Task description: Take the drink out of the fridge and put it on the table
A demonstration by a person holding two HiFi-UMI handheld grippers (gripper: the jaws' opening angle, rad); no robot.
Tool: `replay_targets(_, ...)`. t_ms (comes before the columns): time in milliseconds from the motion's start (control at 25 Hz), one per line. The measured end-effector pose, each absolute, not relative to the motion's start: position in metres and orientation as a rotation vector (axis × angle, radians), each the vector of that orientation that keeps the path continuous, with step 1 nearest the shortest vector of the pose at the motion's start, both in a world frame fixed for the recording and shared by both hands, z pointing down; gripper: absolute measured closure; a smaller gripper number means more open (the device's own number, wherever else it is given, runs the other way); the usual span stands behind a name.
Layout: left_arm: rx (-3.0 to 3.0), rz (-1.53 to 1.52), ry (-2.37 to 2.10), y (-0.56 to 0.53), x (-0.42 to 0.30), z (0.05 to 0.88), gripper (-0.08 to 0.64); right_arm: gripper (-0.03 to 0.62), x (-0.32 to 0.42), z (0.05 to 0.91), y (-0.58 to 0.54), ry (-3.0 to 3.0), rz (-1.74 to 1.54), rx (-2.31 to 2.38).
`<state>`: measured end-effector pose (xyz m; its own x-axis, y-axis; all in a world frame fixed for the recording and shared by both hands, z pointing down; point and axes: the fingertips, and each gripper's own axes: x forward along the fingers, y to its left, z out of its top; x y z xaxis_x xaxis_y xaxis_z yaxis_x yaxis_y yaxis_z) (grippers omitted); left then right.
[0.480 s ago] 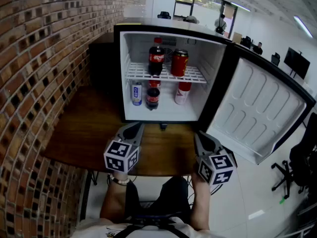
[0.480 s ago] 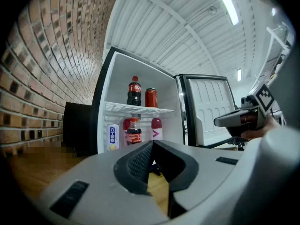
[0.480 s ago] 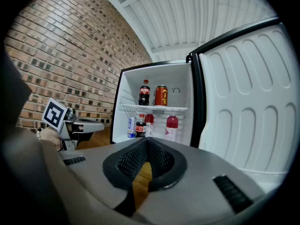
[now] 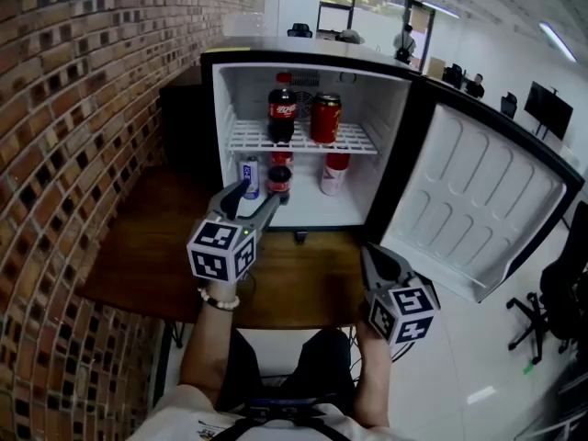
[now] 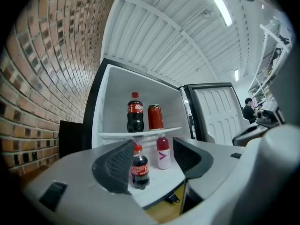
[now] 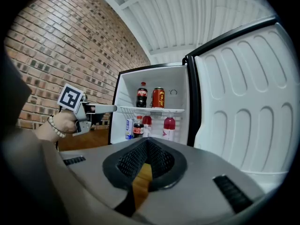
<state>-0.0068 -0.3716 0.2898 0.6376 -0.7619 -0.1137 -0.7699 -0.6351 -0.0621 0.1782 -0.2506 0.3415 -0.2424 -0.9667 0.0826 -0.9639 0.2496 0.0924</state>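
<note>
The mini fridge (image 4: 223, 136) stands open on the wooden table (image 4: 147, 246). A small cola bottle (image 4: 278, 180) stands at the front of its lower compartment. My left gripper (image 4: 260, 197) is raised in front of that compartment, jaws open, its tips just short of the bottle. In the left gripper view the small cola bottle (image 5: 139, 169) shows beyond the left pad, with nothing between the open left gripper (image 5: 152, 161) jaws. My right gripper (image 4: 375, 255) hangs low over the table's front edge; in its own view the right gripper (image 6: 146, 145) is shut and empty.
On the upper wire shelf stand a tall cola bottle (image 4: 281, 113) and a red can (image 4: 325, 119). Below are a blue-and-white can (image 4: 249, 173) and a pink-capped white bottle (image 4: 334, 173). The fridge door (image 4: 478, 209) swings wide to the right. A brick wall (image 4: 73, 108) closes the left.
My left gripper has lifted from the table's front edge and moved forward to the fridge's lower compartment. The right gripper has stayed where it was.
</note>
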Motion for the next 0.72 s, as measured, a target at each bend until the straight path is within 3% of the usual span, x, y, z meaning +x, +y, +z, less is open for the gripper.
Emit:
replay_targets(240,-2.745,0.193,1.259,-0.41,0.013,0.23,0.145,0.575,0.182,0.34,-0.25,-2.393,-0.042,1.861)
replay_targets(720,-2.756,0.075,1.335,-0.506,0.05,0.173,0.097,0.575,0.204,0.339,-0.246,-2.385,-0.03,1.91)
